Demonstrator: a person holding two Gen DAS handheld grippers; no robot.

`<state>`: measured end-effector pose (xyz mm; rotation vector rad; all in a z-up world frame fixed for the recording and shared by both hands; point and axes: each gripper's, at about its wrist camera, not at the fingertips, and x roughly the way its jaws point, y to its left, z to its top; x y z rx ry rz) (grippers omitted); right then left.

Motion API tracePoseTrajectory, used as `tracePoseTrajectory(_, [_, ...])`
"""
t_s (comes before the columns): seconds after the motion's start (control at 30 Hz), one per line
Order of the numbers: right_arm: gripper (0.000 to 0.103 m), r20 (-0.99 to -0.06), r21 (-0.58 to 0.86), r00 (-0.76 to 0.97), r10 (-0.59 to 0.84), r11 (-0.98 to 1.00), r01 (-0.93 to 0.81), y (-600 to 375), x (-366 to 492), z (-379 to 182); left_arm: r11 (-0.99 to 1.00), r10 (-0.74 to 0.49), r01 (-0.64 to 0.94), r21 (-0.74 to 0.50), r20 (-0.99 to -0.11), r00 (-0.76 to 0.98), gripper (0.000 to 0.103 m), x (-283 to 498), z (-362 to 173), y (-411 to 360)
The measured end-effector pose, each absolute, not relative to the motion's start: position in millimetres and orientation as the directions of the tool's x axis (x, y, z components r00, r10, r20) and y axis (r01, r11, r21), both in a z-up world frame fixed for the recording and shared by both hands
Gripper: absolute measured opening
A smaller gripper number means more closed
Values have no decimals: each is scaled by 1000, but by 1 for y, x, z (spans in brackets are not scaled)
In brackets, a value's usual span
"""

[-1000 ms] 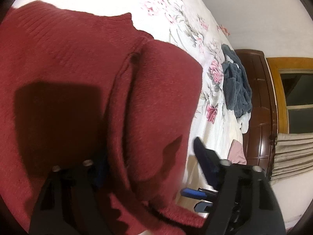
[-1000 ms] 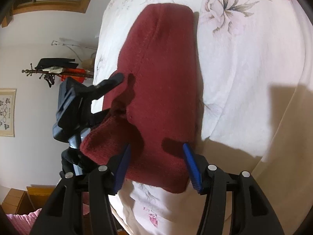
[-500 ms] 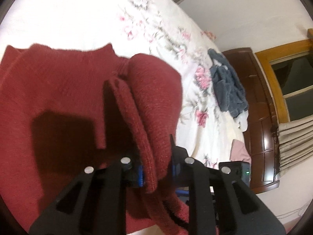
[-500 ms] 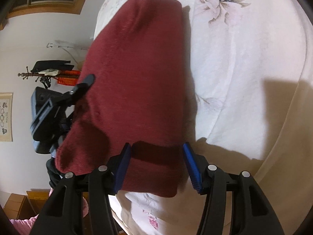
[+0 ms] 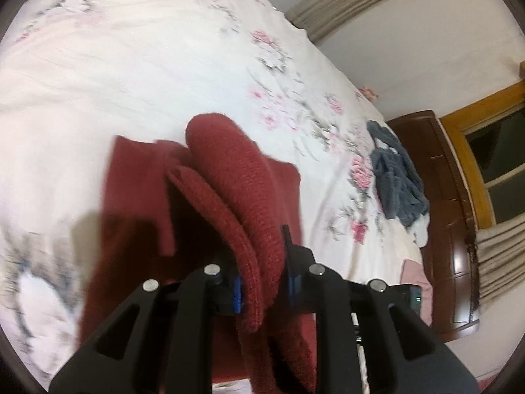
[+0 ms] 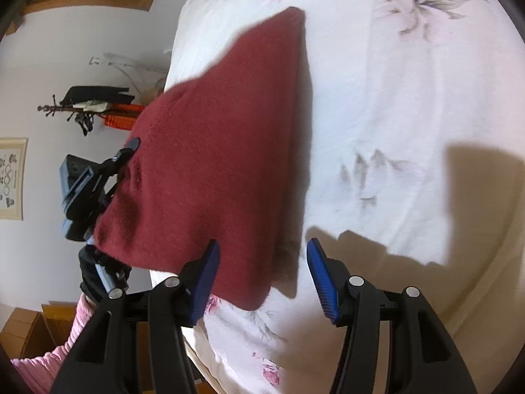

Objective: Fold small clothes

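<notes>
The left tongs (image 5: 262, 290) are clamped on a thick fold of the dark red knit sweater (image 5: 236, 197), low in the centre of the left wrist view. The pinched fold rises as a rounded ridge toward mid-frame, and the rest of the sweater lies spread beneath it on the floral bed sheet (image 5: 147, 65). At the right of that frame a crumpled grey-blue garment (image 5: 393, 180) lies on the sheet near a dark wooden headboard (image 5: 449, 216), well apart from the sweater.

In the right wrist view the right tongs (image 6: 262, 279) stand open at the bottom centre, blue pads spread, with the lower edge of the sweater (image 6: 223, 151) lying between them and touching the left pad. The sweater fills the middle of the frame, lifted at its left side, where the left tongs (image 6: 128, 154) grip it. A pink sleeve (image 6: 49, 358) shows at the lower left.
</notes>
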<state>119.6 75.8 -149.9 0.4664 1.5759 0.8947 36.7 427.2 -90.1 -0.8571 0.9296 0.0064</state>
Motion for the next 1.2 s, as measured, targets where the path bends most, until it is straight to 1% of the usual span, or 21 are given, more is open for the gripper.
tracePoseTrajectory(0.23, [58, -631, 776, -258, 732, 592, -217, 104, 112, -144, 644, -309, -403, -651, -703, 641, 15, 15, -106, 465])
tracePoseTrajectory(0.4, [60, -619, 785, -287, 731, 580, -218, 122, 104, -147, 585, -352, -476, -657, -734, 581, 16, 6, -151, 481])
tracePoseTrajectory(0.47, [60, -621, 784, -298, 725, 579, -225, 128, 103, -148, 569, -376, -476, -670, -727, 574, 17, 4, -160, 478])
tracePoseTrajectory(0.53, [60, -628, 778, -305, 716, 583, -234, 131, 103, -148, 559, -379, -477, -678, -721, 580, 21, 0, -162, 477])
tracePoseTrajectory(0.6, [60, -640, 768, -307, 704, 591, -247, 134, 103, -148, 558, -376, -481, -676, -723, 580, 28, -6, -158, 479])
tracePoseTrajectory(0.63, [60, -643, 766, -306, 702, 593, -250, 134, 103, -148, 567, -370, -482, -668, -730, 575, 29, -10, -155, 480])
tracePoseTrajectory(0.7, [60, -641, 767, -305, 704, 592, -246, 134, 103, -147, 600, -344, -485, -637, -752, 563, 39, -22, -142, 481])
tracePoseTrajectory(0.83, [61, -642, 767, -307, 703, 593, -245, 135, 101, -148, 648, -308, -474, -597, -774, 554, 47, -52, -112, 477])
tracePoseTrajectory(0.9, [61, -643, 766, -309, 701, 594, -245, 140, 98, -148, 686, -292, -462, -561, -795, 532, 56, -66, -98, 467])
tracePoseTrajectory(1.03, [62, -648, 761, -312, 695, 601, -245, 145, 91, -149, 723, -301, -428, -542, -805, 512, 62, -83, -84, 444])
tracePoseTrajectory(1.1, [63, -652, 758, -311, 691, 605, -244, 143, 88, -150, 719, -321, -411, -560, -793, 518, 70, -87, -82, 436])
tracePoseTrajectory(1.13, [63, -655, 755, -310, 689, 609, -243, 145, 87, -150, 722, -326, -411, -556, -798, 507, 71, -86, -85, 432])
tracePoseTrajectory(1.17, [63, -659, 752, -308, 686, 612, -244, 148, 87, -149, 727, -322, -419, -544, -809, 492, 72, -85, -88, 430])
tracePoseTrajectory(1.2, [64, -662, 750, -306, 684, 614, -246, 149, 87, -148, 728, -316, -434, -531, -822, 474, 70, -83, -96, 430])
